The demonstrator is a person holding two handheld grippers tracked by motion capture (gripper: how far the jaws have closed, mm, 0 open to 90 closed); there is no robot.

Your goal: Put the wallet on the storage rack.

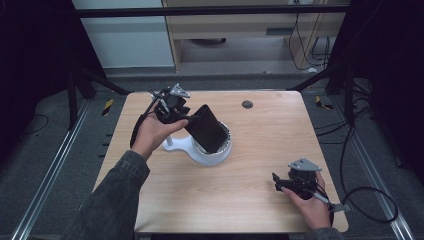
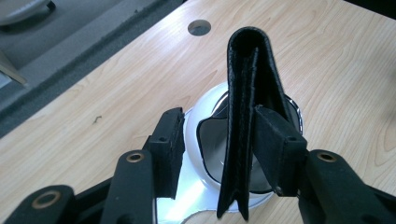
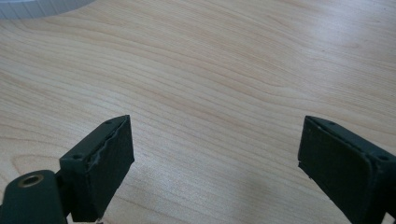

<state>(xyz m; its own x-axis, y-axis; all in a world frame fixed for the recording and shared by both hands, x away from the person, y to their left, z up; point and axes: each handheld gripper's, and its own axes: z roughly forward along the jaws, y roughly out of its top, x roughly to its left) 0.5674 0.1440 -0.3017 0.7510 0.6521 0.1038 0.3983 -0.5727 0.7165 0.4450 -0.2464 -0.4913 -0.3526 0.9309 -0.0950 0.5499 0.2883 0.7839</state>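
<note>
Black folded wallet stands tilted in white bowl; left gripper fingers spread, one touching wallet. Right gripper fingers spread over bare table.

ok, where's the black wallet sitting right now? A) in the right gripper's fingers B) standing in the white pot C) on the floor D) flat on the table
B: the black wallet leans upright out of the white pot, between the left gripper's parted fingers.

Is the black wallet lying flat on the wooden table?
No, the black wallet stands on edge in the white pot, between the open jaws of the left gripper, not flat on the table.
</note>
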